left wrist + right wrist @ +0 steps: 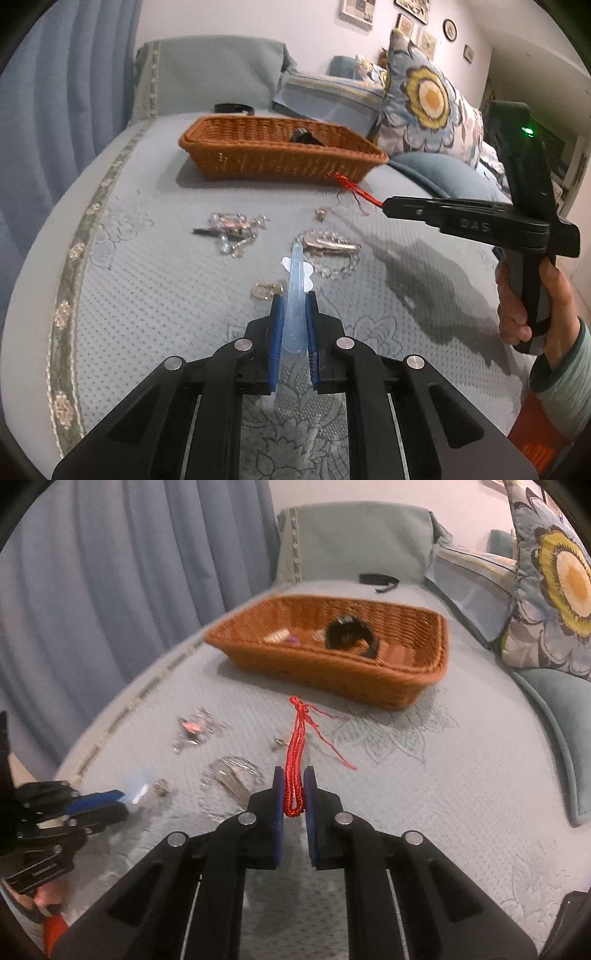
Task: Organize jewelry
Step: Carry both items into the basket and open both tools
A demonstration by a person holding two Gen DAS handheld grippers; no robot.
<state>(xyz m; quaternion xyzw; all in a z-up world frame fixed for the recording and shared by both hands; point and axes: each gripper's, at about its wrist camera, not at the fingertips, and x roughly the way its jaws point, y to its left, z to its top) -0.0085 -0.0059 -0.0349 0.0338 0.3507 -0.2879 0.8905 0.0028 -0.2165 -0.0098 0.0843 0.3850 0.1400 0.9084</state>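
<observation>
Red braided cord hangs lengthwise, pointing toward basket.

A wicker basket is set on the blue quilted bed. In front of the basket, a clear bead bracelet, metal clips and gold rings are scattered; behind it lies a black band.

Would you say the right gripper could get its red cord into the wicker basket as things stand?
Probably yes. The right gripper is shut on the red cord, and only bare bedspread lies between it and the open-topped wicker basket; the loose jewelry sits off to the side.
</observation>
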